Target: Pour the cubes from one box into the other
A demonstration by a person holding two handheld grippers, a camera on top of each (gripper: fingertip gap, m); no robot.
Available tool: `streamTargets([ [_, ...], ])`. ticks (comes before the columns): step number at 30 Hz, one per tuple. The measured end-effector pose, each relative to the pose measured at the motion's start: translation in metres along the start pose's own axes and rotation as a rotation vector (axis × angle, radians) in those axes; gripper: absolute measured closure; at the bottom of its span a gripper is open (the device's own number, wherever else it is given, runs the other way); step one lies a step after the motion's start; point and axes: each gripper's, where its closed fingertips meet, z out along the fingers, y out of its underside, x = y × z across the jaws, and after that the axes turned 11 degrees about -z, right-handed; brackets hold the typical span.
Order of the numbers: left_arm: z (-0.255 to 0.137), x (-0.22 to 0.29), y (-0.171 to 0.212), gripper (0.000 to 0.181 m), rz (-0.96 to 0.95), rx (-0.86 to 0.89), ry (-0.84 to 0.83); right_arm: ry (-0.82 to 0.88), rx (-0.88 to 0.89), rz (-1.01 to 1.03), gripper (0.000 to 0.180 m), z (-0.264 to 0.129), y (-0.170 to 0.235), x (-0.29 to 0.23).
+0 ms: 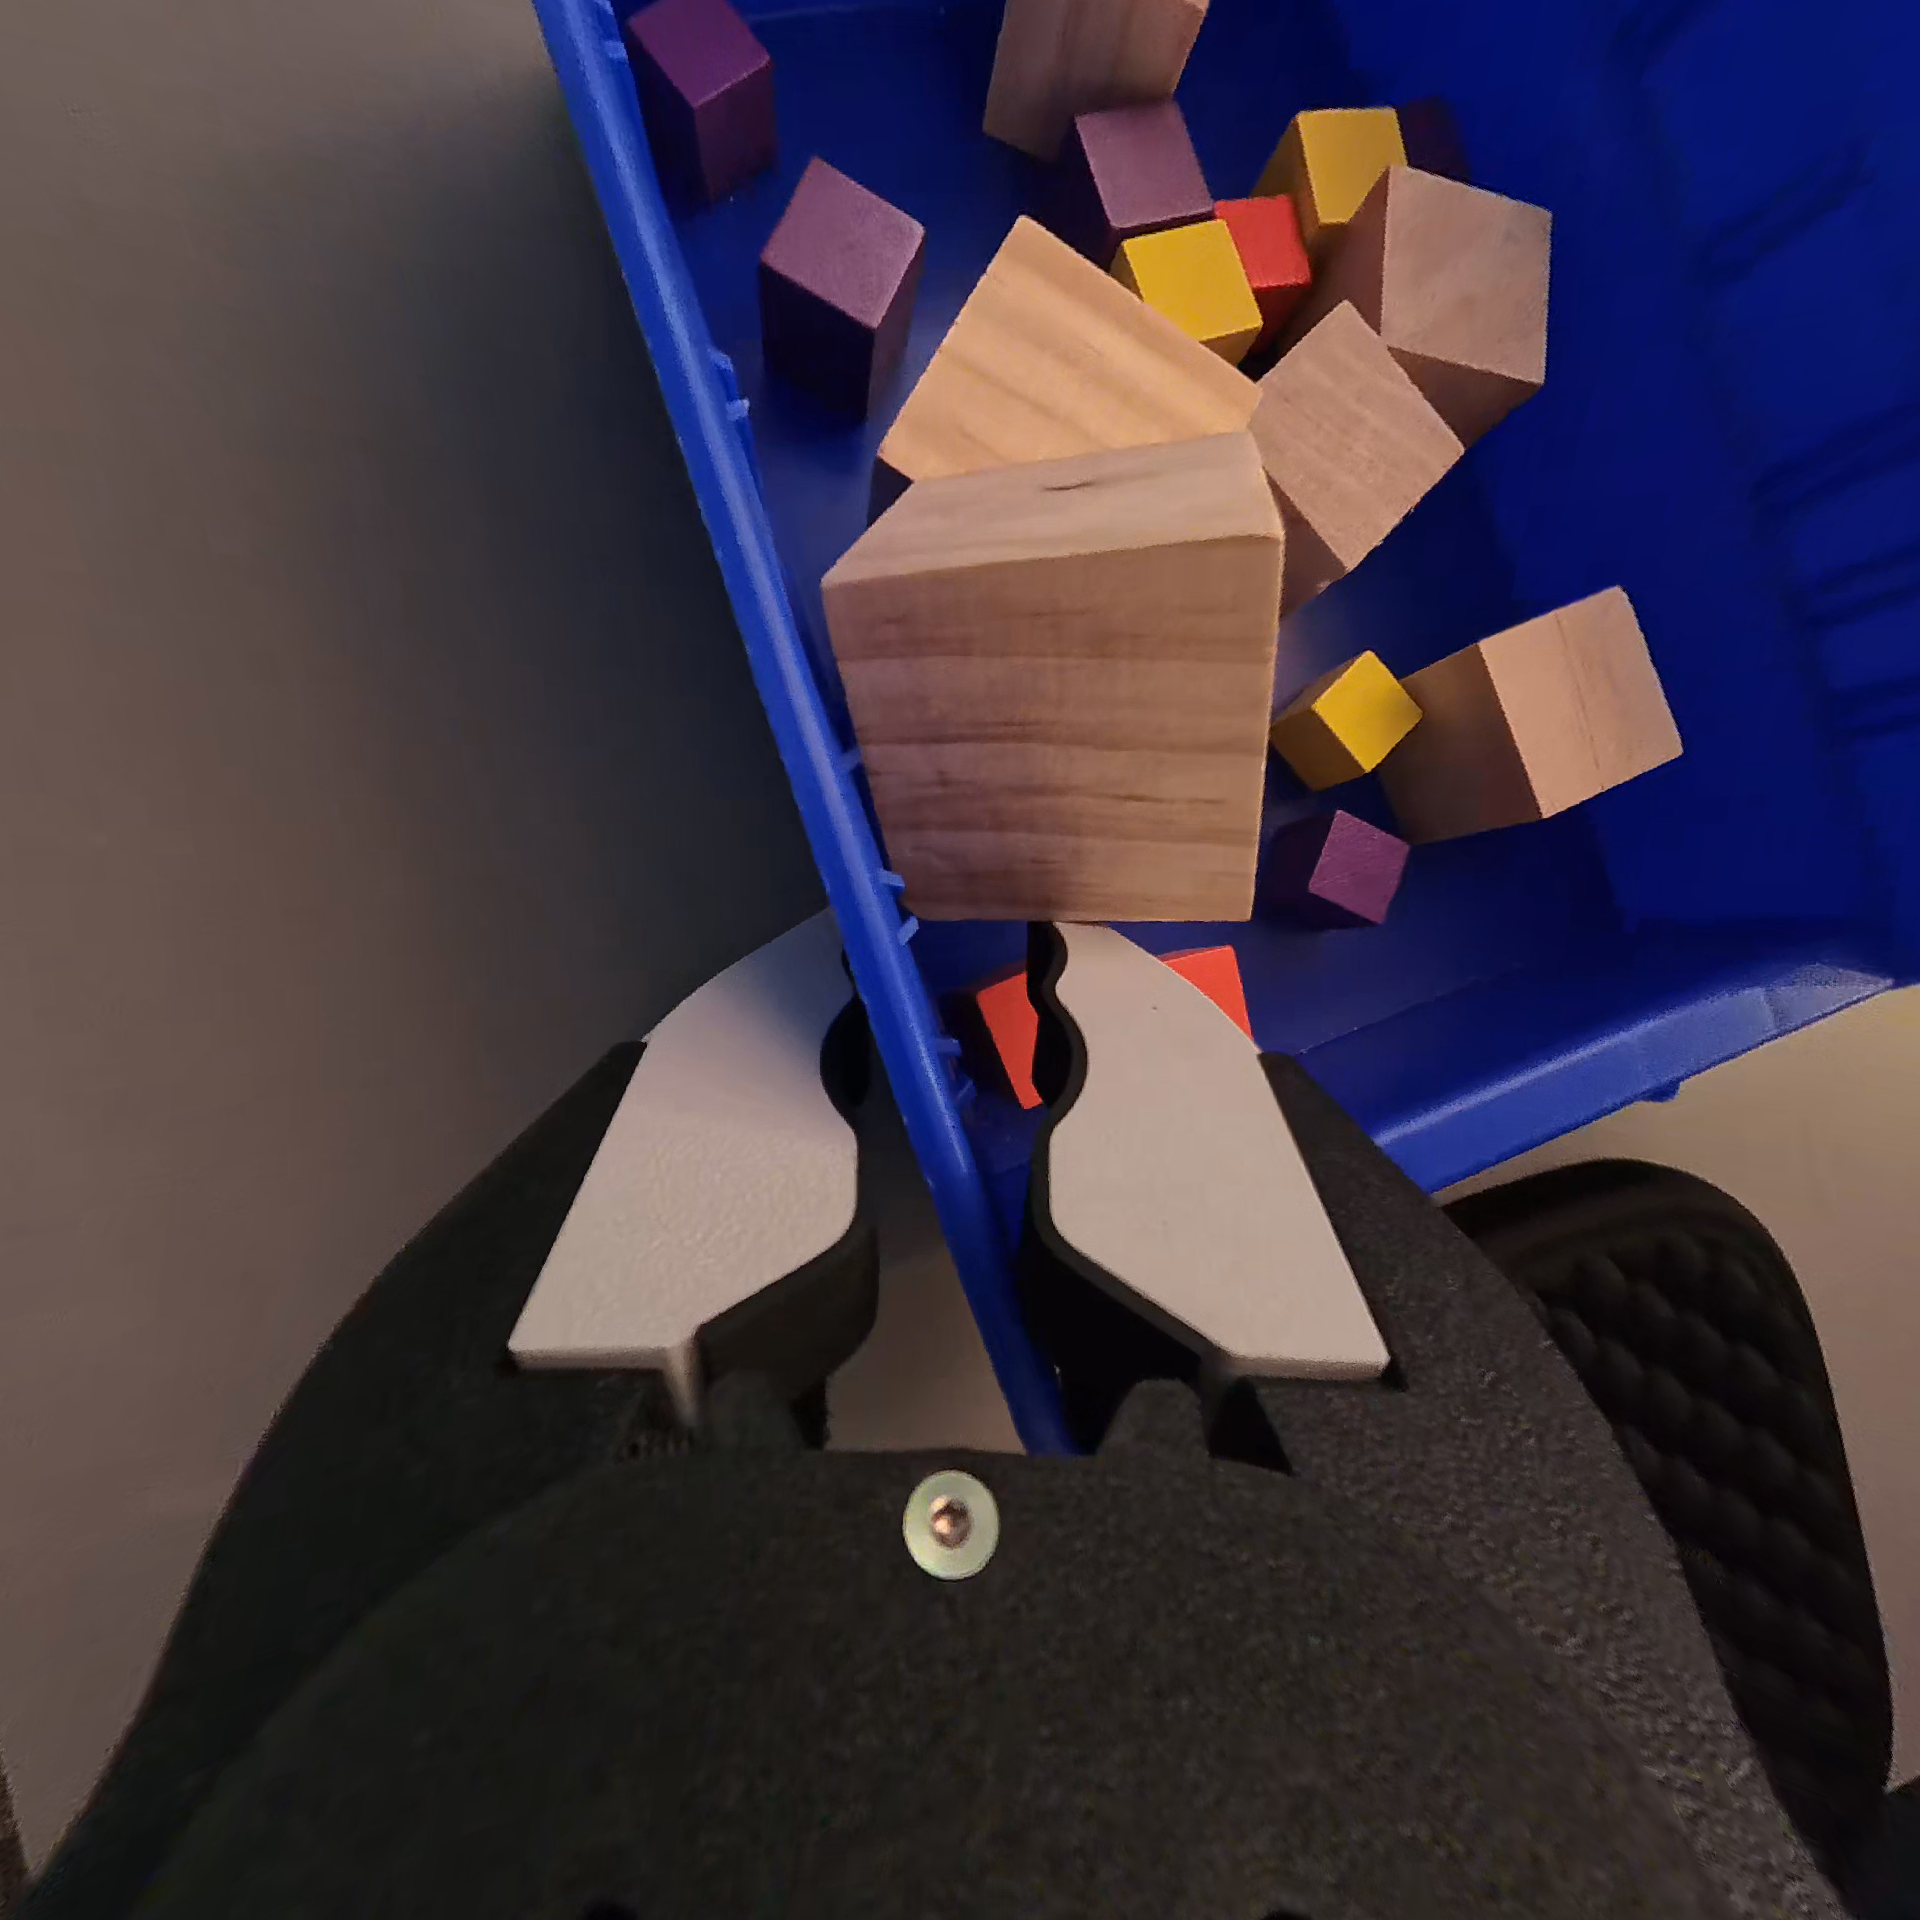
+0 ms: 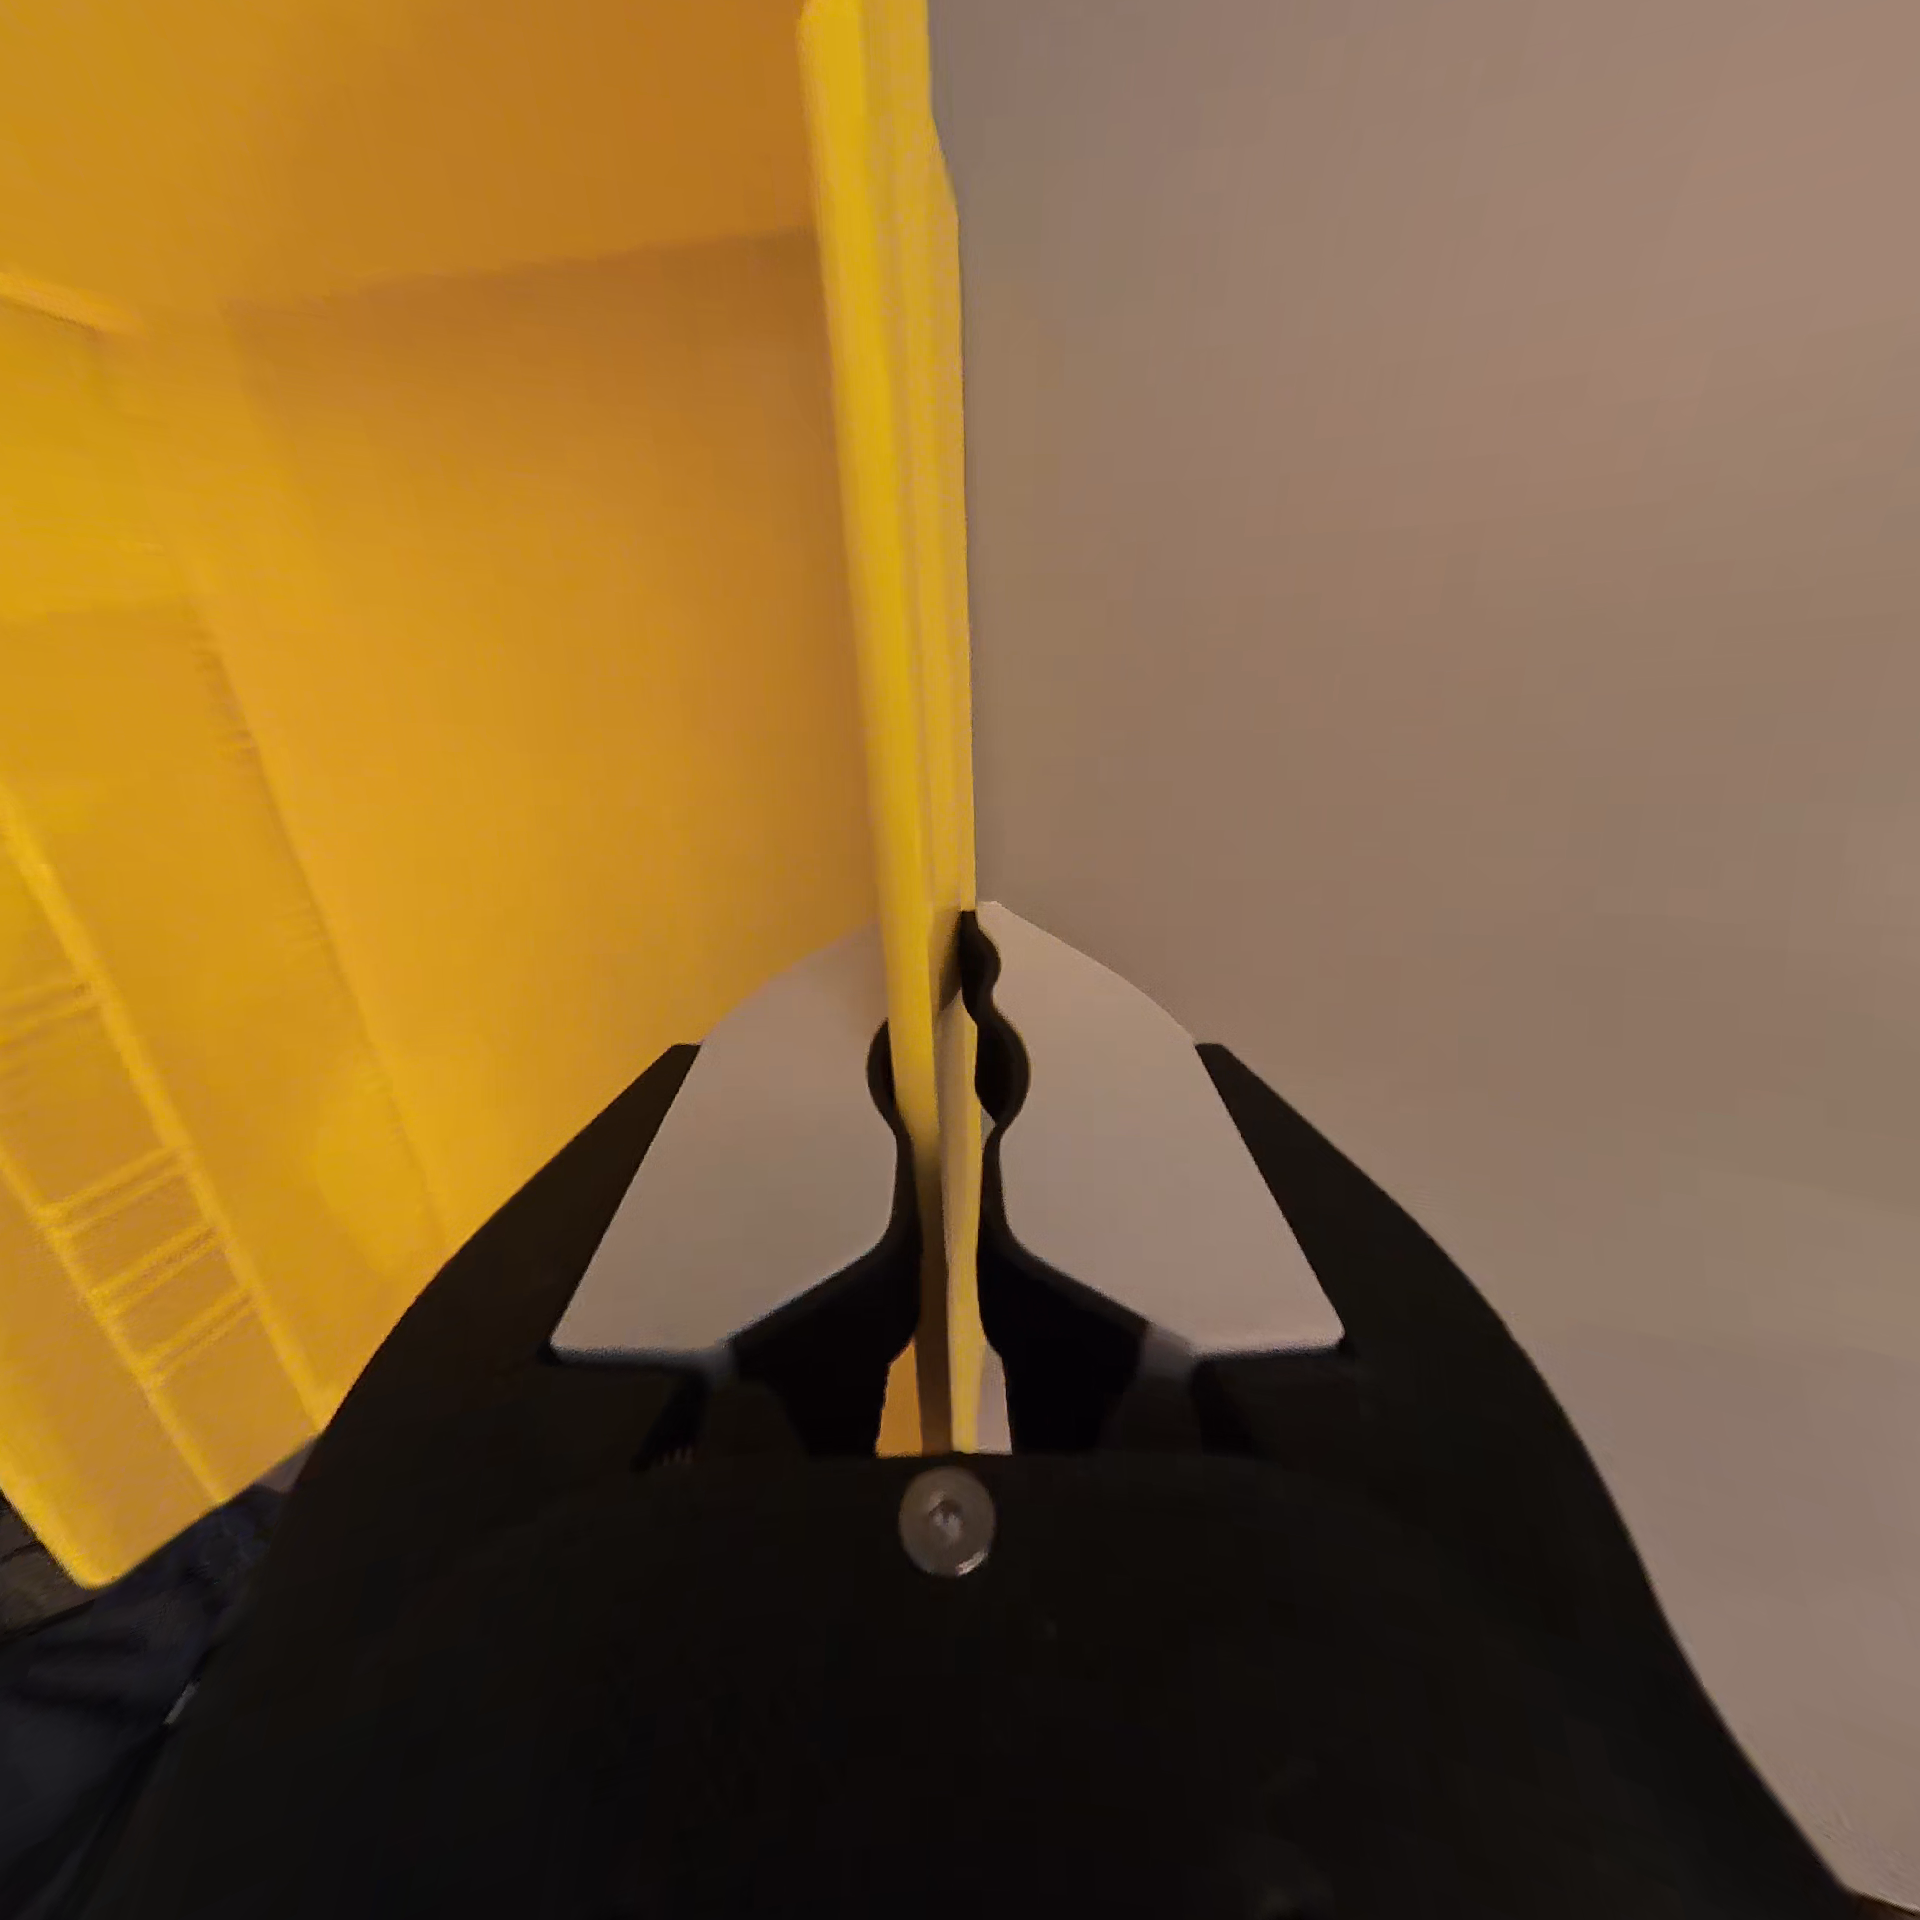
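In the left wrist view, a blue box (image 1: 727, 436) holds several cubes: large plain wooden ones (image 1: 1060, 707) and small purple (image 1: 842, 281), yellow (image 1: 1345, 717) and red ones (image 1: 1008, 1029). My left gripper (image 1: 945, 966) straddles the box's side wall, one finger outside and one inside. The inner pad (image 1: 1060, 997) stands clear of the wall, with the red cube showing in the gap. In the right wrist view, my right gripper (image 2: 925, 935) is shut on the upright side wall of a yellow box (image 2: 894, 520), with both pads pressed on it. No cubes show in the part of its interior (image 2: 416, 623) in view.
A plain grey-beige surface (image 1: 312, 520) lies left of the blue box and right of the yellow box (image 2: 1455, 623). A black textured object (image 1: 1714, 1403) sits close to the right of my left gripper, under the blue box's near rim.
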Motion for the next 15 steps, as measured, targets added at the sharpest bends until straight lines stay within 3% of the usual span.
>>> streamTargets([
  [6,-0.003,0.000,0.004,0.154,0.002,0.003,0.002,0.040,0.038,0.074,0.175,-0.009,0.010,0.043],
  [15,-0.013,0.001,0.019,0.154,0.021,-0.004,0.009,0.064,0.098,0.051,0.174,-0.009,0.011,0.046],
])
